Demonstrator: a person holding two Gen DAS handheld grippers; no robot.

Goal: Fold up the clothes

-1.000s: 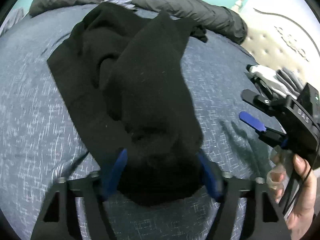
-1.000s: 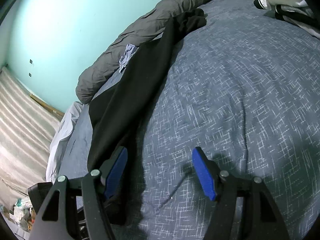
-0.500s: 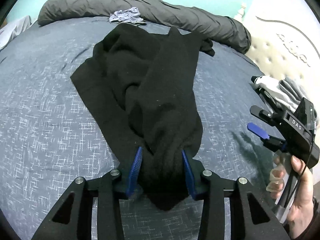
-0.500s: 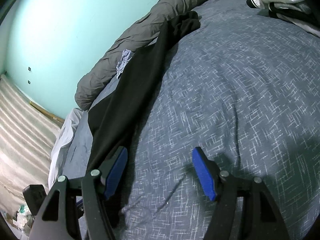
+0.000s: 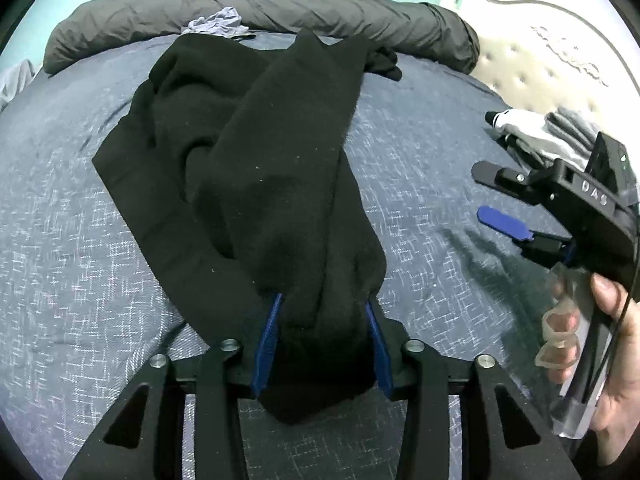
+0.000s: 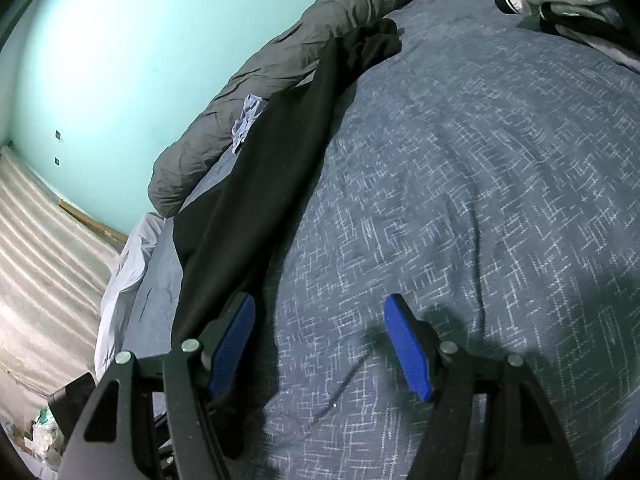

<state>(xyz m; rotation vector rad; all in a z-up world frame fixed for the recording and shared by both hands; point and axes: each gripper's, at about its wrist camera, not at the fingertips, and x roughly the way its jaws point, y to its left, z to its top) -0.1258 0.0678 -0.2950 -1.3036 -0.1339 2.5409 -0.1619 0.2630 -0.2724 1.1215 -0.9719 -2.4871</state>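
A black garment (image 5: 256, 168) lies in a long rumpled strip on the blue patterned bedspread (image 5: 60, 240). My left gripper (image 5: 322, 320) is shut on its near bunched end, fabric filling the gap between the blue pads. My right gripper (image 6: 320, 340) is open and empty, low over the bedspread just right of the garment (image 6: 256, 200). It also shows at the right of the left wrist view (image 5: 492, 196), held in a hand, clear of the cloth.
A rolled grey duvet (image 5: 320, 12) lies along the far edge of the bed with a small lilac cloth (image 5: 216, 24) against it. White and grey clothes (image 5: 548, 136) are piled at the right near the tufted headboard (image 5: 540, 68). A teal wall (image 6: 140, 40) stands behind.
My left gripper closed on the garment's near end and drew it back, stretching the strip. The right gripper stayed open and barely shifted.
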